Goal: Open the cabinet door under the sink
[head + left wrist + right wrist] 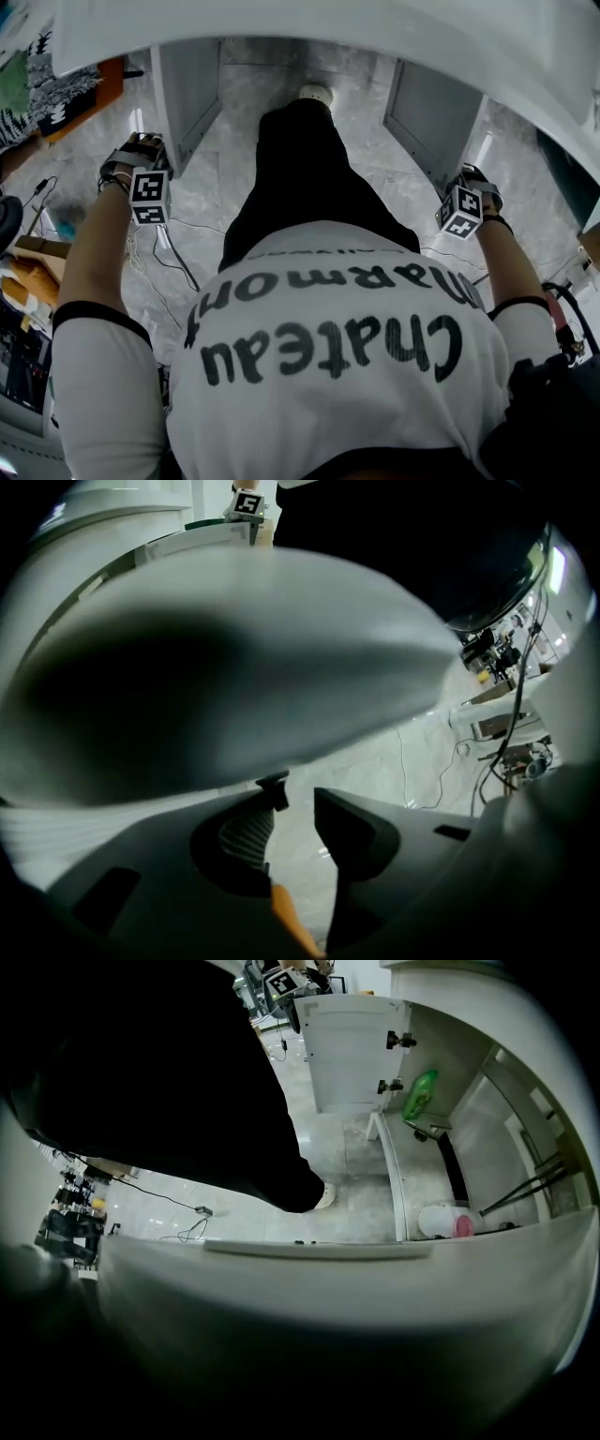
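- In the head view I take the black trouser leg (300,178) as my mark. Left of it the cabinet's left door (183,94) stands swung out, a flat grey panel. Right of the leg the right door (431,122) stands open too. Beyond the leg curves the smooth white sink counter (375,37).
- The left gripper (139,161) sits at the left door's outer edge, left of the leg. The right gripper (472,192) sits at the right door's edge, right of the leg. Each carries a black-and-white marker cube.
- The floor (225,187) around the leg is glossy grey marble tile, with thin cables (178,258) trailing left of the leg. Nearer than the leg, the white shirt (328,375) reads, upside down, "Chateau" and what looks like "Marmont".
- In the left gripper view the matte grey jaws stand apart with only floor in the gap, and one ribbed pad (246,832) shows. The left door's blurred pale panel fills the frame just above the tips and blocks most else.
- In the right gripper view I cannot tell how the jaws stand, because the right door's blurred white edge spans the lower frame. Beyond the leg the left door shows two dark hinges. Right of the leg, inside the cabinet, stand a green bottle (420,1094) and a white tub (445,1221) with a pink lid.
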Demonstrator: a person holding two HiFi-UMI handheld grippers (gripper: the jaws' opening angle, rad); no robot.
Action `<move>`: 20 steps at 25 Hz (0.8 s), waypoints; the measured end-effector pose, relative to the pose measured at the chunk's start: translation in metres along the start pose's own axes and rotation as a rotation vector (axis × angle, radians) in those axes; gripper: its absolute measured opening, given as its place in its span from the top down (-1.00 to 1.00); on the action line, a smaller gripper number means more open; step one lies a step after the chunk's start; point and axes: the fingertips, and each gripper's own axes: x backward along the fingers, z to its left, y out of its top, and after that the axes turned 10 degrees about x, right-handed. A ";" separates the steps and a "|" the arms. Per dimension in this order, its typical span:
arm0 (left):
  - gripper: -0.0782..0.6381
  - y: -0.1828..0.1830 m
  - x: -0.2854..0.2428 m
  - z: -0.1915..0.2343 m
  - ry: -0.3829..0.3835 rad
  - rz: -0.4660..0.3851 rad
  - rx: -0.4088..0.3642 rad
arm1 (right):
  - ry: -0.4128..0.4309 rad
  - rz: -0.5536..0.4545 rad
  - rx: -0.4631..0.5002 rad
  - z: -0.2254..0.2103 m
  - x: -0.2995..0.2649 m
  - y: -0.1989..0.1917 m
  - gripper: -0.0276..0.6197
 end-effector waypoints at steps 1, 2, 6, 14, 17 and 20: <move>0.47 -0.004 0.001 0.000 -0.003 0.006 -0.006 | 0.002 -0.002 0.016 0.000 0.000 0.000 0.67; 0.47 -0.009 0.002 0.000 -0.006 0.013 -0.021 | 0.004 -0.004 0.034 0.001 0.000 0.000 0.66; 0.47 -0.031 0.005 0.003 -0.026 0.054 -0.081 | 0.005 -0.011 0.071 0.001 0.002 0.000 0.65; 0.47 -0.032 0.004 0.006 -0.014 0.069 0.006 | -0.015 0.000 0.051 -0.003 -0.001 0.001 0.63; 0.45 -0.025 0.003 0.007 0.021 0.069 0.112 | -0.022 0.014 0.002 0.002 0.000 -0.002 0.56; 0.43 -0.016 0.006 0.013 0.086 0.056 0.258 | -0.037 0.042 -0.079 0.003 0.002 -0.009 0.53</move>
